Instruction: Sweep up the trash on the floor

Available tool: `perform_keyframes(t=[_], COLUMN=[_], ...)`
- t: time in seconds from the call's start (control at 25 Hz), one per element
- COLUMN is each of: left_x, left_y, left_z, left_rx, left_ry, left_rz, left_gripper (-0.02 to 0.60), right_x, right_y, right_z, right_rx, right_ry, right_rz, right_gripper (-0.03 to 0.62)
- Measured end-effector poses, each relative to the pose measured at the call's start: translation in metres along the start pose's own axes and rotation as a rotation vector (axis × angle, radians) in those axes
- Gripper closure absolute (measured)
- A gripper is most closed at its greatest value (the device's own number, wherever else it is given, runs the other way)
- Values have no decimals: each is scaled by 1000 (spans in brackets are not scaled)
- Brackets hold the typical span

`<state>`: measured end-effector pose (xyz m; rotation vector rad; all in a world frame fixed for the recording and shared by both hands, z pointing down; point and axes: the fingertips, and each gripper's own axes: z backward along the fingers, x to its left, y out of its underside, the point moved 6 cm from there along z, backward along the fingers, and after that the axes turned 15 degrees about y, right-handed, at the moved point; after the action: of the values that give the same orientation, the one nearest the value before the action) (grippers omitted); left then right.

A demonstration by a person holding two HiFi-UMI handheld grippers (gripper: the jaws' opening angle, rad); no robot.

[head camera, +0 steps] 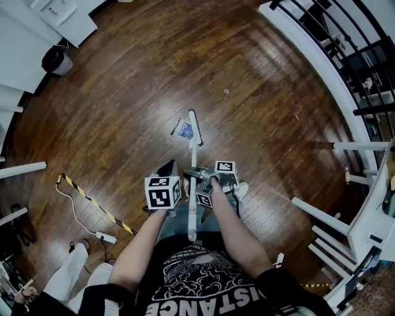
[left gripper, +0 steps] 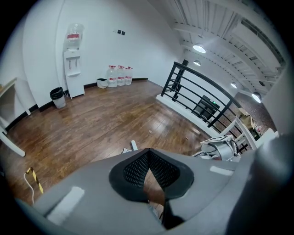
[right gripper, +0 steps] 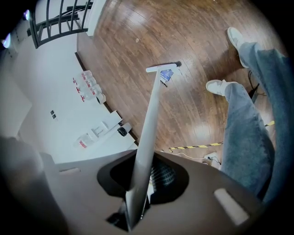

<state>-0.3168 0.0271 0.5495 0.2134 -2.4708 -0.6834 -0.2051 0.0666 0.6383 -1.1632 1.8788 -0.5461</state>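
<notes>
A white broom handle runs forward between my grippers to its narrow head on the wooden floor. My right gripper is shut on that handle, which rises from between its jaws. A blue wrapper lies against the left side of the head, with a thin dark scrap beside it. A small crumb lies farther out on the floor. My left gripper sits just left of the handle; its jaws meet at the tips, with no trash between them.
A black bin and a white water dispenser stand at the far left wall. A black railing and white furniture line the right. Yellow-black tape and a power strip lie left. Another person stands behind.
</notes>
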Motion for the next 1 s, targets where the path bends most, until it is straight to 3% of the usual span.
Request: perform_keyframes(t=[0.4, 0.64, 0.8, 1.0], left_x=[-51, -130, -191, -258], left_y=[-14, -38, -49, -58], left_z=[-36, -78, -108, -159], left_rx=[1, -29, -13, 27], left_ry=[118, 276, 353, 382], left_rz=[-53, -111, -176, -234], left_gripper=[577, 577, 577, 577], right_x=[-9, -9, -11, -17], right_y=[-3, -33, -65, -121], right_z=[63, 154, 225, 313], right_rx=[-59, -199, -302, -373], right_ry=[68, 72, 12, -27], right_rz=[116, 179, 172, 157], right_gripper=[537, 539, 537, 537])
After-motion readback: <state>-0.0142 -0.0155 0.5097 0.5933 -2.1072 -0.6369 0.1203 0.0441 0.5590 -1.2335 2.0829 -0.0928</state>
